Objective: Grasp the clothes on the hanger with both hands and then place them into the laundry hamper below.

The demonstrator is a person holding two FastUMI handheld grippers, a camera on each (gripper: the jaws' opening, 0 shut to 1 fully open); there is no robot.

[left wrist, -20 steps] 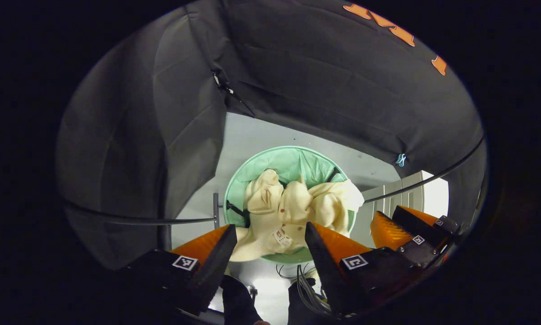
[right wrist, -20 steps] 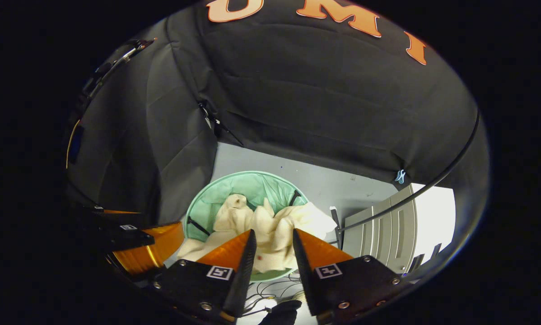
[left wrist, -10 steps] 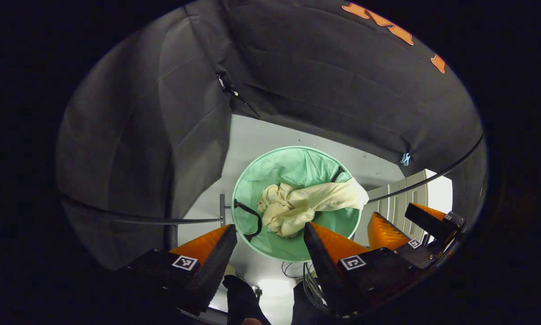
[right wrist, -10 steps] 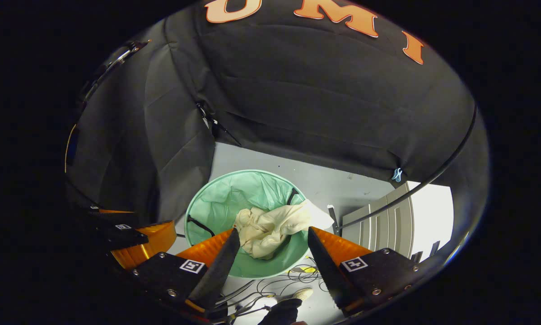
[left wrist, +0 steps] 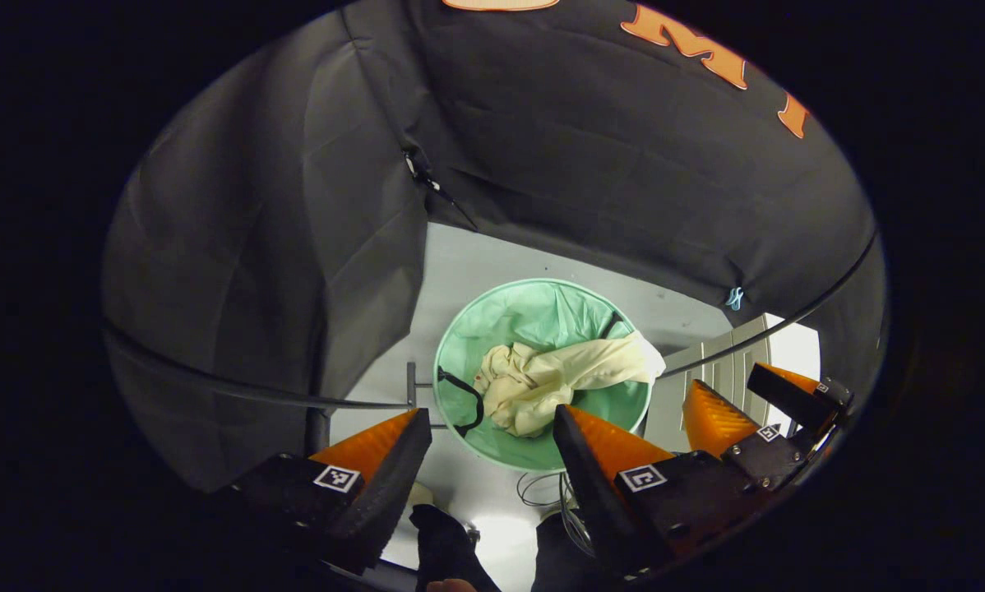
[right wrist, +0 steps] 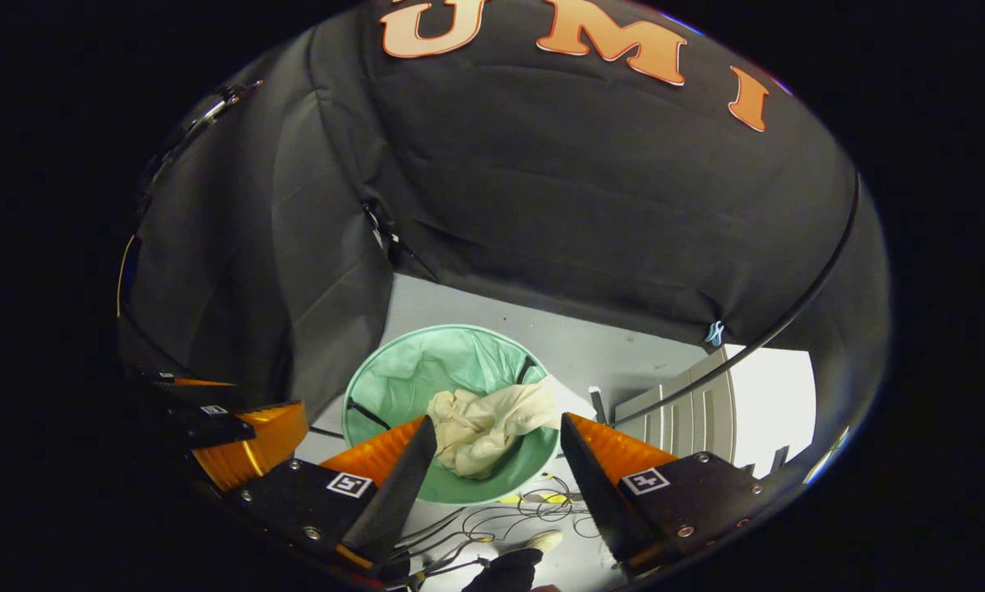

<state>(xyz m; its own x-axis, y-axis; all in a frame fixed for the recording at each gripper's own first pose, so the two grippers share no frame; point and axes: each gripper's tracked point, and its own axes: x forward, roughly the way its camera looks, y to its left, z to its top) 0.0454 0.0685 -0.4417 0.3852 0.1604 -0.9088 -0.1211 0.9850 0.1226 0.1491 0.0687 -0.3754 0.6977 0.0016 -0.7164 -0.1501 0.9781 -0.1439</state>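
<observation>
Recording booth, as I read it, not home: black cloth wall (right wrist: 591,205) draped around pale grey floor (right wrist: 616,349), loose cables (right wrist: 509,514) on floor, grey panelled cabinet (right wrist: 686,419) beside green hamper (right wrist: 402,374).

We count one cream garment (left wrist: 554,380), one green laundry hamper (left wrist: 534,308) with two black handles (left wrist: 464,399), and two claws (left wrist: 490,448), (right wrist: 497,460).

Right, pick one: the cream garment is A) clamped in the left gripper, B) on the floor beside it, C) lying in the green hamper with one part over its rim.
C: the cream garment lies bunched in the green hamper, one part draped over the rim.
</observation>
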